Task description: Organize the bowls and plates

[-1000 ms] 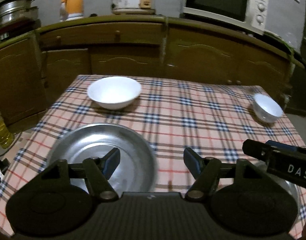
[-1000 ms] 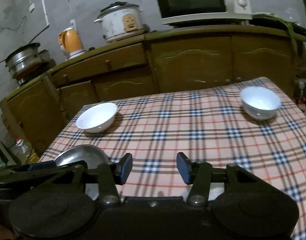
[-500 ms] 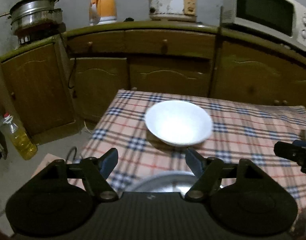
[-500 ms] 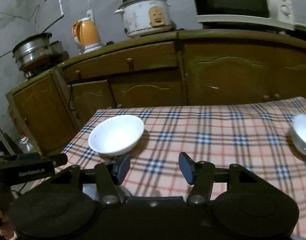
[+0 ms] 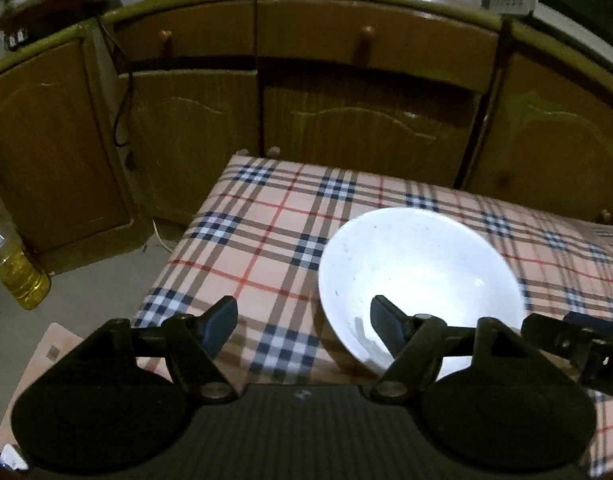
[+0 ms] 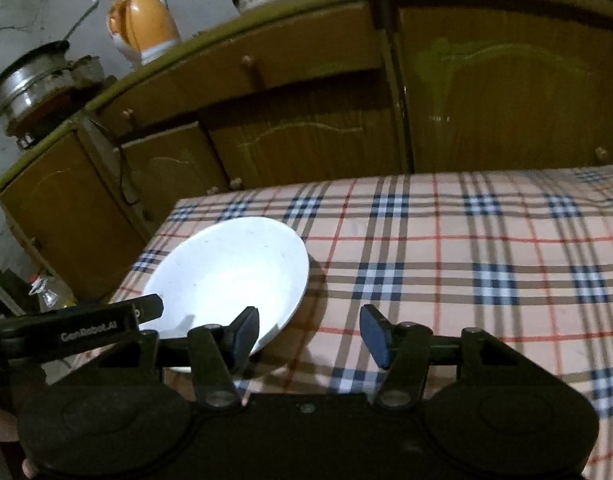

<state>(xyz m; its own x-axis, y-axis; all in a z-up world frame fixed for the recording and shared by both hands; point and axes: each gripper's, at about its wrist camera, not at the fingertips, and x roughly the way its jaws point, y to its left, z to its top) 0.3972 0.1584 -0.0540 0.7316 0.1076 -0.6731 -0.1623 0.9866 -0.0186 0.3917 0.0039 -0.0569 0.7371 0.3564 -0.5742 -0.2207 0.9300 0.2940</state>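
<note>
Angling downward, both grippers flank the white bowl [image 5: 418, 276], fingers apart.

Both views have swung toward the far left corner of the plaid-covered tabletop [image 5: 266, 240]. The wide white ceramic bowl [image 5: 418, 276], a second ago well ahead of the left tool [image 5: 304, 320], now lies just under its right finger, jaws closing with nothing between them. The right tool [image 6: 308, 334], jaws opening and empty, has its left finger over that bowl's rim. The round steel plate and small white bowl have left view.
</note>
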